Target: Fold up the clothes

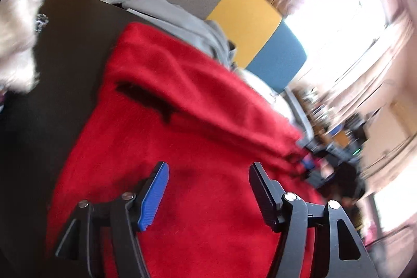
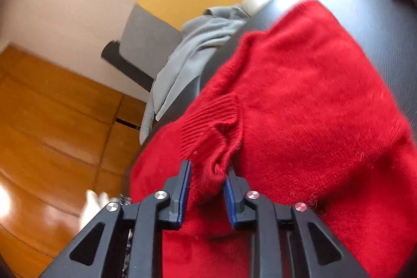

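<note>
Red sweater [image 1: 166, 137]: a fuzzy knit lying spread over the dark desk [image 1: 65, 48], part folded over itself along a diagonal ridge; a ribbed cuff [image 2: 208, 121] shows in the right wrist view.
Left gripper [image 1: 208, 179]: jaws stand well apart above the red knit; nothing sits between the pads, and no cloth is pinched.
Right gripper [image 2: 207, 173]: jaws narrowly apart with a bunched fold of the red sweater between them, just below the ribbed cuff; the cloth fills the gap and touches the right pad, but whether both pads press on it I cannot tell.
Grey garment [image 2: 187, 54]: crumpled at the far edge of the desk, just beyond the sweater, one end hanging over the edge.
White fluffy cloth [image 1: 18, 38]: at the left margin of the left wrist view, on the desk, apart from the sweater.
Backdrop: a panel in grey, yellow and blue [image 1: 245, 17] behind the desk; orange wooden floor [image 2: 52, 121] beneath.
</note>
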{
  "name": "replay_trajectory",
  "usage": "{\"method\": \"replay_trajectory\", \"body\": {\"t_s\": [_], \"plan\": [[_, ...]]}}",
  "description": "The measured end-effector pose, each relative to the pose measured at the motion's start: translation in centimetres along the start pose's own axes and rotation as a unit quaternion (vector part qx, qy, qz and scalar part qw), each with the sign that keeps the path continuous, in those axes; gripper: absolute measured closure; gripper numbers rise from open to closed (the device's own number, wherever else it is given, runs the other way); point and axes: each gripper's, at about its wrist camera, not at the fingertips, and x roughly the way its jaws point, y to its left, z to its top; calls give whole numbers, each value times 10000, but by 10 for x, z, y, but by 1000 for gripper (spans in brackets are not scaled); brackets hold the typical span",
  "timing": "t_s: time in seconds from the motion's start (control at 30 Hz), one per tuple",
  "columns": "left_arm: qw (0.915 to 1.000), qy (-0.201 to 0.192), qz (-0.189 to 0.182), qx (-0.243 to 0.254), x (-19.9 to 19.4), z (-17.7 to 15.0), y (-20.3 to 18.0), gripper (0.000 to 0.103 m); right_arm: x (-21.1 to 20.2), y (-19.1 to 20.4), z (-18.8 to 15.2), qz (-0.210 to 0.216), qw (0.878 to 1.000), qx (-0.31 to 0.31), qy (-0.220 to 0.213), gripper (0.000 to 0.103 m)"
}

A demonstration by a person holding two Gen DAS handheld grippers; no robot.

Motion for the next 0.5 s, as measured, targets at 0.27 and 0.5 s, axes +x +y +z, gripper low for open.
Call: {"method": "replay_trajectory", "body": {"t_s": [0.27,0.5], "plan": [[9970,-224,120,-729,21,51,20,24,7,14,5,-101,9993,-287,223,92],[9953,-524,309,-748,14,72,17,27,-31,101,26,202,9892,-1442,-180,94]]}}
